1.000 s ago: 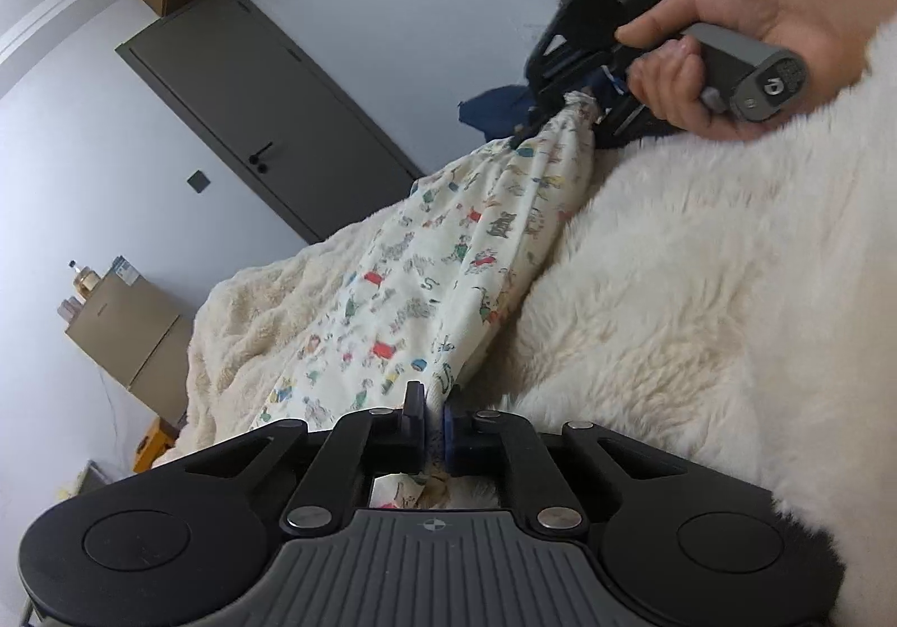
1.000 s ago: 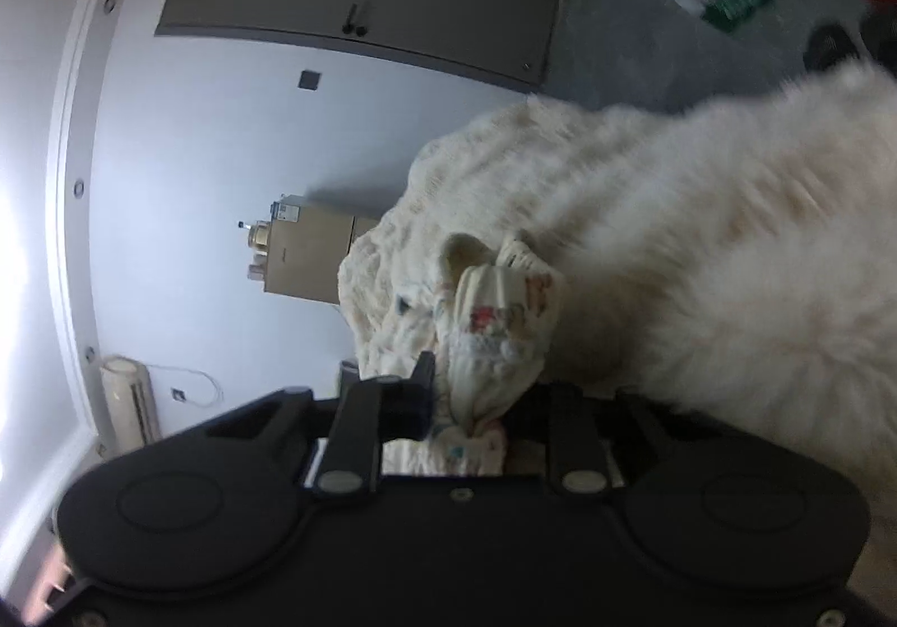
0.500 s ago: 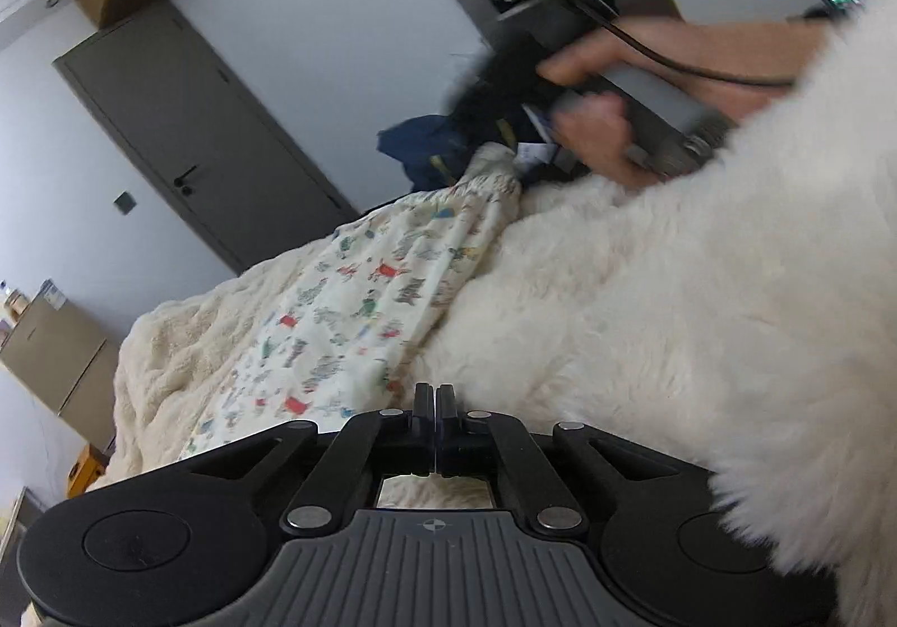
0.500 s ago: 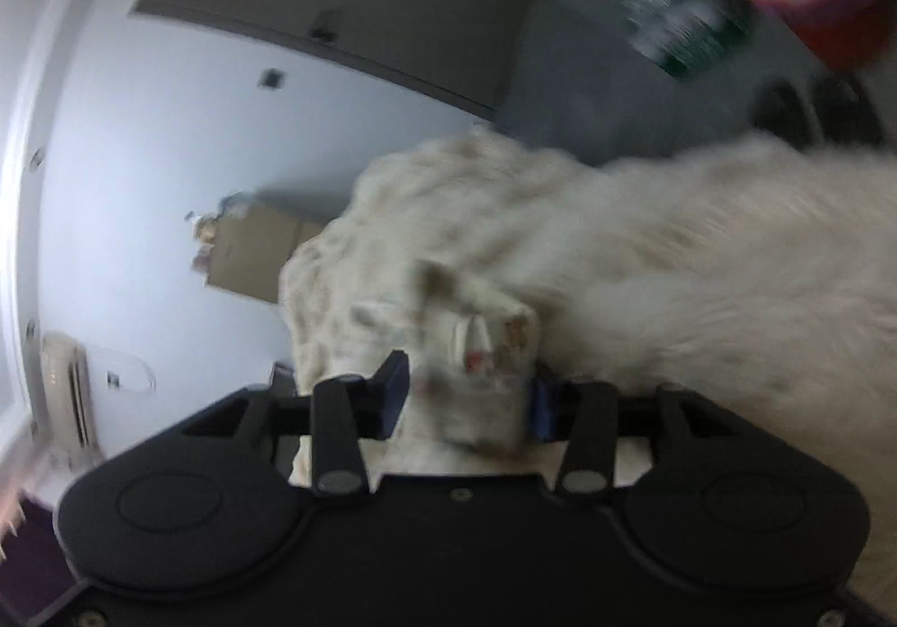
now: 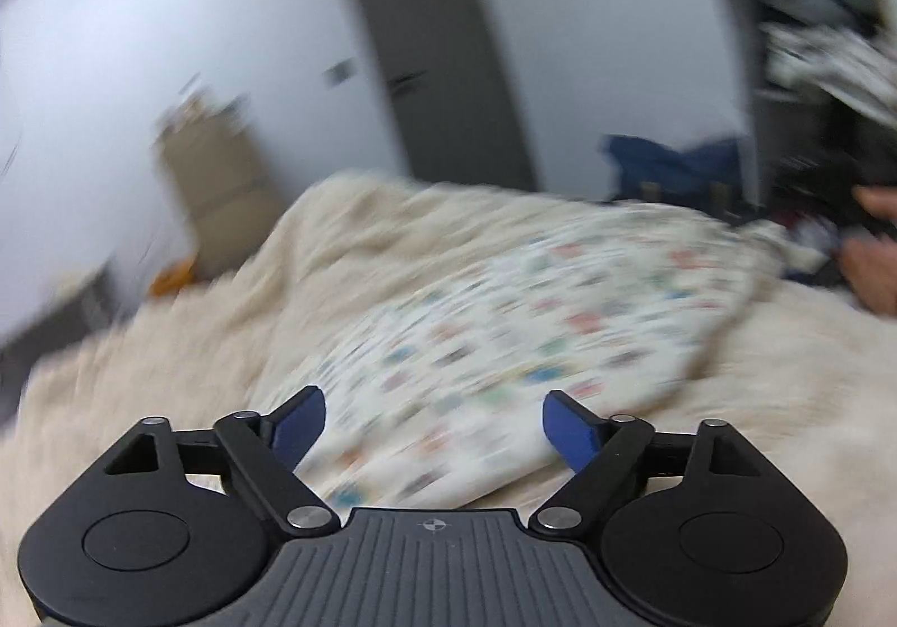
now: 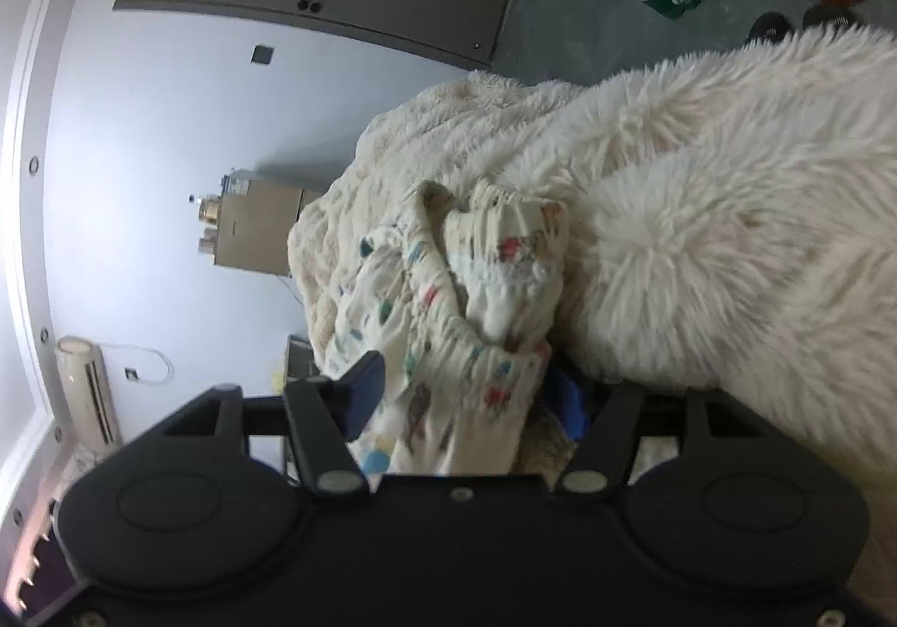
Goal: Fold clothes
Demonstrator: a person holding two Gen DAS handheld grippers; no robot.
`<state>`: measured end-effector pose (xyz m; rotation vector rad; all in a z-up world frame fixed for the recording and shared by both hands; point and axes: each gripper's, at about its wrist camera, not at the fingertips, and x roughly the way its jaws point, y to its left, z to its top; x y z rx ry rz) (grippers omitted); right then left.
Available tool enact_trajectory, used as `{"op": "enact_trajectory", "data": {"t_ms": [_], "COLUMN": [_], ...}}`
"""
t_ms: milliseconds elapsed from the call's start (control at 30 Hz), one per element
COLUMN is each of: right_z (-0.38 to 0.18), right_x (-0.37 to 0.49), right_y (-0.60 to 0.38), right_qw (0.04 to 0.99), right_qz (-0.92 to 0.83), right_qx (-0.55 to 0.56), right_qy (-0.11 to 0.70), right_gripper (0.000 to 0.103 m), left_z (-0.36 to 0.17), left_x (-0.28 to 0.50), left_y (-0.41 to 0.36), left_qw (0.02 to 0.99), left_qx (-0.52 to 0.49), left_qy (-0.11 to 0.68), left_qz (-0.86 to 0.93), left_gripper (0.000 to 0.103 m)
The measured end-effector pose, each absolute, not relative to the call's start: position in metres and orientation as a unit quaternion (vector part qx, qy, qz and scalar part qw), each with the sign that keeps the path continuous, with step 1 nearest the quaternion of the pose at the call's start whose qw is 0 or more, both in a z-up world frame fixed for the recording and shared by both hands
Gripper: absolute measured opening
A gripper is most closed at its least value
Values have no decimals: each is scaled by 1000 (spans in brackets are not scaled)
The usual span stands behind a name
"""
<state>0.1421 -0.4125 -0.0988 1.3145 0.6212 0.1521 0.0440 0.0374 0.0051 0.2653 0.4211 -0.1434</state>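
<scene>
Printed pants [image 5: 504, 341] in the left wrist view lie spread on the fluffy cream blanket [image 5: 185, 346]; thin and limp, they look best pinched at an edge or waistband. Left gripper [image 5: 431, 425] is opening, jaws wide, pads clear of the cloth beneath. Right wrist view: the gathered waistband [image 6: 493, 257] bunches between the right gripper [image 6: 465, 391], whose jaws are opening, pads no longer pressing it

Whole left wrist view smeared by motion, print on the patterned garment [image 5: 504, 324] unreadable, hand [image 5: 874, 268] cut by the right edge, shelf contents (upper right) only streaks, right pad of right gripper [image 6: 465, 391] half hidden behind cloth
</scene>
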Motion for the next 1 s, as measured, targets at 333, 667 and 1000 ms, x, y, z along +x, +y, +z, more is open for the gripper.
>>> {"op": "enact_trajectory", "data": {"t_ms": [333, 667, 1000], "right_z": [-107, -118, -120], "right_x": [147, 140, 168], "right_y": [-406, -398, -383], "right_qw": [742, 725, 699], "right_qz": [80, 106, 71], "right_qx": [615, 626, 687], "right_qy": [254, 268, 186], "right_gripper": [53, 54, 43], "left_z": [-9, -24, -28], "left_x": [52, 54, 50], "left_y": [48, 56, 51], "left_qw": [972, 974, 974], "left_qx": [92, 59, 75], "left_qy": [212, 214, 208], "left_qz": [-36, -42, -45], "left_gripper": [97, 98, 98]}}
